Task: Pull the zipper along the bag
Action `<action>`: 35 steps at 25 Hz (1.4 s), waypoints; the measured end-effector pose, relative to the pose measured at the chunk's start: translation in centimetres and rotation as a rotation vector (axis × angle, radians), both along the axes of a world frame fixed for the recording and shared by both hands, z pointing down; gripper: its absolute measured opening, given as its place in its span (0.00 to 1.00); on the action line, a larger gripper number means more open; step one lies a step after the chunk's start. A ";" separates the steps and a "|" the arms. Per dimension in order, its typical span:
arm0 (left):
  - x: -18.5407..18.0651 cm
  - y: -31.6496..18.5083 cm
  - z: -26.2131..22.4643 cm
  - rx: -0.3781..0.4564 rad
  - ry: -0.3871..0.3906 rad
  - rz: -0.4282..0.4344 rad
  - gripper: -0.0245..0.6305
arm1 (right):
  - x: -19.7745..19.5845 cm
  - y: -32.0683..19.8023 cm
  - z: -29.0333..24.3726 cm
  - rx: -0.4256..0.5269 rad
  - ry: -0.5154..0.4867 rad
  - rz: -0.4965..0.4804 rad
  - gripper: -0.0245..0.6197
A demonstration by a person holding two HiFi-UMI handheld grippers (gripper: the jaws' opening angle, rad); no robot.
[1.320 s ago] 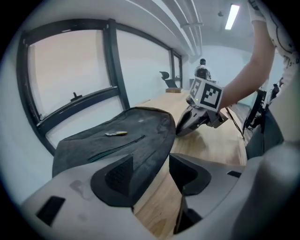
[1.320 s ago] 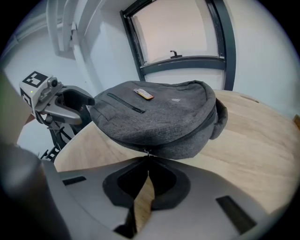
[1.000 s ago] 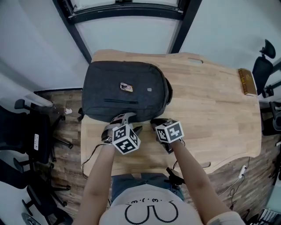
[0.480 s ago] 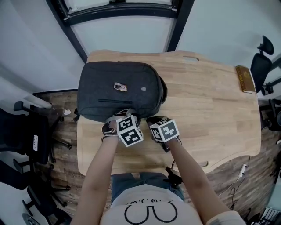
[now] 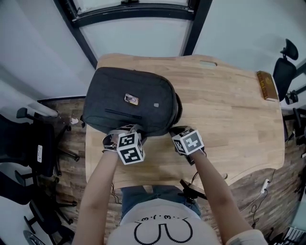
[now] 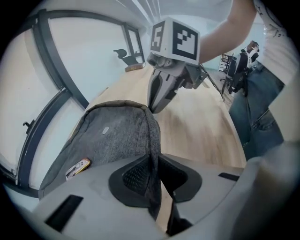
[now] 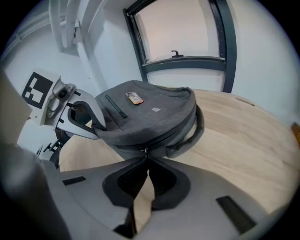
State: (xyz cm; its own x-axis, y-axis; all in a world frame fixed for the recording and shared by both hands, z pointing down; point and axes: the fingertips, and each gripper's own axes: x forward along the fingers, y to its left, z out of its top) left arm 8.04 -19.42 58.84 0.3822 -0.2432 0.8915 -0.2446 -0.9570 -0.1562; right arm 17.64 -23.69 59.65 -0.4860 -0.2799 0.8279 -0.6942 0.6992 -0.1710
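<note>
A dark grey backpack (image 5: pixel 134 100) lies flat at the back left of the wooden table (image 5: pixel 229 110). At the bag's near edge my left gripper (image 5: pixel 135 129) has just been closing its jaws, and they now pinch a fold of the grey fabric (image 6: pixel 151 140). In its own view the left gripper (image 6: pixel 153 165) shows that fold running between its pads. To the right of it, my right gripper (image 5: pixel 174 130) is shut at the bag's near right corner. In the right gripper view the small metal zipper pull (image 7: pixel 145 151) sits at the tips of the right gripper (image 7: pixel 145 157).
A brown book (image 5: pixel 268 87) lies at the table's far right edge. Office chairs stand on the floor at the left (image 5: pixel 33 148) and the right (image 5: pixel 287 67). A dark window frame (image 5: pixel 138 12) runs behind the table. A cable (image 5: pixel 191 189) hangs at the front edge.
My left gripper has slid left along the bag's near edge and closed on the fabric. The right gripper has shifted a little to the right, and the bag has turned slightly.
</note>
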 end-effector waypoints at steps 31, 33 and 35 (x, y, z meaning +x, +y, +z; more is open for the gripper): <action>-1.0 2.4 0.5 0.092 -0.003 0.186 0.12 | 3.0 -4.9 -0.3 0.106 0.067 -0.067 0.14; -2.0 3.3 0.6 0.099 -0.009 0.222 0.12 | 2.8 -2.9 -0.2 0.094 0.042 -0.020 0.13; -3.2 4.1 0.6 0.110 -0.014 0.254 0.12 | 2.4 -0.8 -0.2 0.089 0.019 0.028 0.13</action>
